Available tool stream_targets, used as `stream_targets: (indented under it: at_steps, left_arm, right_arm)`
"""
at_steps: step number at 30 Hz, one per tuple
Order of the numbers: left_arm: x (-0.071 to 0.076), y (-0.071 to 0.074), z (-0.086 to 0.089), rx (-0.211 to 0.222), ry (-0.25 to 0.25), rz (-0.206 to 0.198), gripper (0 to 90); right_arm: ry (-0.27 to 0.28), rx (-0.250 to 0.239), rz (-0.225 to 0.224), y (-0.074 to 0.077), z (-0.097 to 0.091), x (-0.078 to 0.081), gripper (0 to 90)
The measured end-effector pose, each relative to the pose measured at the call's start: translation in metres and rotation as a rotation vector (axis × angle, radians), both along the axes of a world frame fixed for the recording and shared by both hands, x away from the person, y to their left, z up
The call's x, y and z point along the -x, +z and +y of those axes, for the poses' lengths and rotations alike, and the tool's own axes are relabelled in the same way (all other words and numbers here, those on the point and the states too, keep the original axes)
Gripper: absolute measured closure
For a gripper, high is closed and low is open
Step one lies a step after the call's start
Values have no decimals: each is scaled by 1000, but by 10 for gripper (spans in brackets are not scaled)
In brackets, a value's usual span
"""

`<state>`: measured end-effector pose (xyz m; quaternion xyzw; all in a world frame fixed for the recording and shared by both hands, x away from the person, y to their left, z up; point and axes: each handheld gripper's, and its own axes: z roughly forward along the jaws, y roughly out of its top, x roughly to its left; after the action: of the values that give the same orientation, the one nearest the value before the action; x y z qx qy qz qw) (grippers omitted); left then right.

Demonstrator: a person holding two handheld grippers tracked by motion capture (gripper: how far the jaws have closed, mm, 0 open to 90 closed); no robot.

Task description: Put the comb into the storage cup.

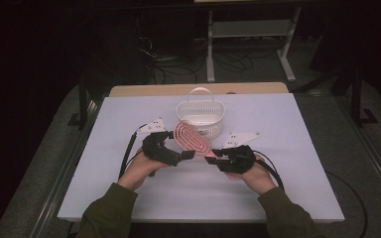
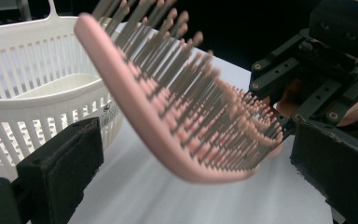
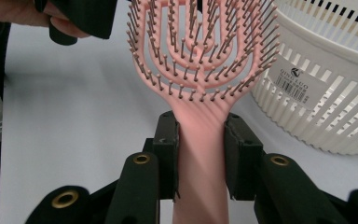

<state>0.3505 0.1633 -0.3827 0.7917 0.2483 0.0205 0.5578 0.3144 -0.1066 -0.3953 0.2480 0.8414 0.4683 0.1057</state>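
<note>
My right gripper [image 3: 200,154] is clamped on the handle of the pink hairbrush [image 3: 200,56], holding it up off the table [image 1: 278,198] just beside the white basket [image 1: 201,116]. My left gripper [image 2: 191,177] stands wide apart around the brush head without touching it; the handle's lower end is cut off.

hairbrush [image 1: 192,139] before basket [image 1: 201,118], between left tool [image 1: 187,154] and right tool [image 1: 211,159]
</note>
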Motion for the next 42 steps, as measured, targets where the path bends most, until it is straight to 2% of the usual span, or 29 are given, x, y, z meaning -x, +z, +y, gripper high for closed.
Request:
stream_targets:
  at_steps: [11, 20, 31, 42]
  left_arm:
    - [0, 0, 1, 14, 6, 35, 135]
    - [-1, 0, 2, 27, -6, 54, 181]
    - [-4, -2, 2, 45, -14, 96, 306]
    - [-5, -1, 5, 56, -18, 117, 370]
  right_arm:
    - [10, 21, -5, -5, 6, 4, 684]
    - [11, 30, -21, -7, 9, 5, 684]
    - [8, 39, -32, -8, 9, 8, 684]
    - [2, 52, -48, -8, 10, 8, 683]
